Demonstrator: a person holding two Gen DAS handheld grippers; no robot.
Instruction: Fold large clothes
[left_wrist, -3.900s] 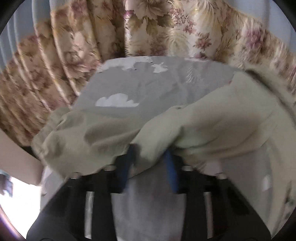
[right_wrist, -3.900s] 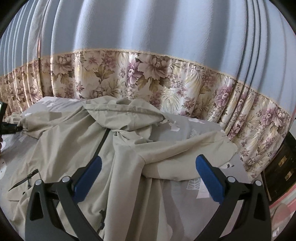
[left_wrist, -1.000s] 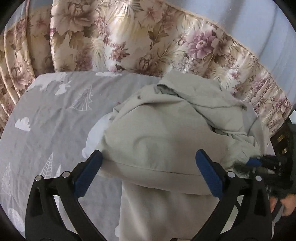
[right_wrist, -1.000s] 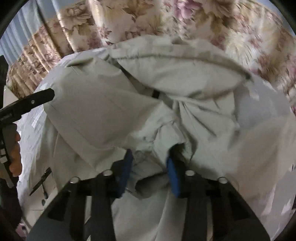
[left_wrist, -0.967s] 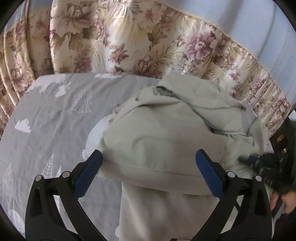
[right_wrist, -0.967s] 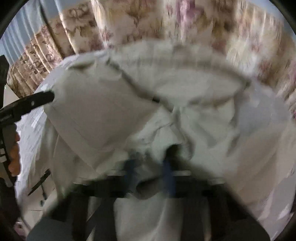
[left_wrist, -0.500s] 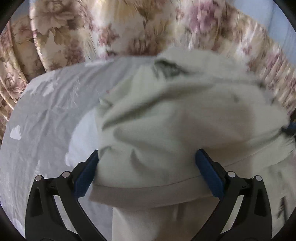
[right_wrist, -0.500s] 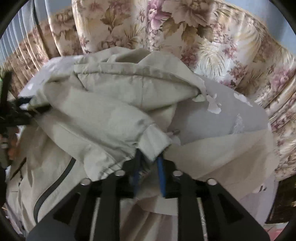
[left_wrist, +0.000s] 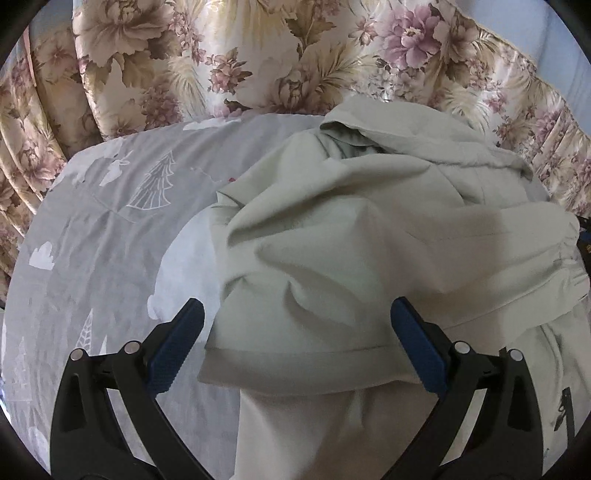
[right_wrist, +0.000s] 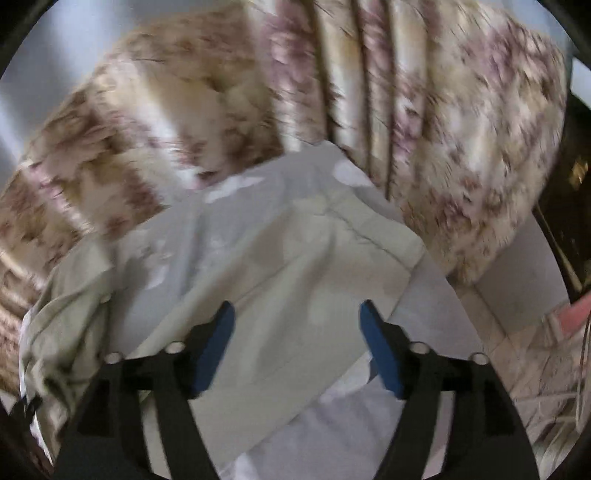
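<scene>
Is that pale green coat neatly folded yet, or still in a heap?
Still a heap. The coat lies bunched in rumpled layers on the grey bedsheet, one flap spread aside; both grippers are open above it.

pale khaki garment (left_wrist: 332, 240), grey bedsheet (left_wrist: 110, 258) with white trees and clouds, floral beige-and-mauve curtain (left_wrist: 295, 55)

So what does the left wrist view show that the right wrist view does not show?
Only the left wrist view shows the bunched, folded part of the beige garment, tree and cloud prints on the grey sheet, and the open left gripper.

Only the right wrist view, which is blurred, shows a flat corner of the garment, the floor, and the right gripper, whose jaws have just been opening, empty.

Both show the garment, the sheet and the floral curtain.
</scene>
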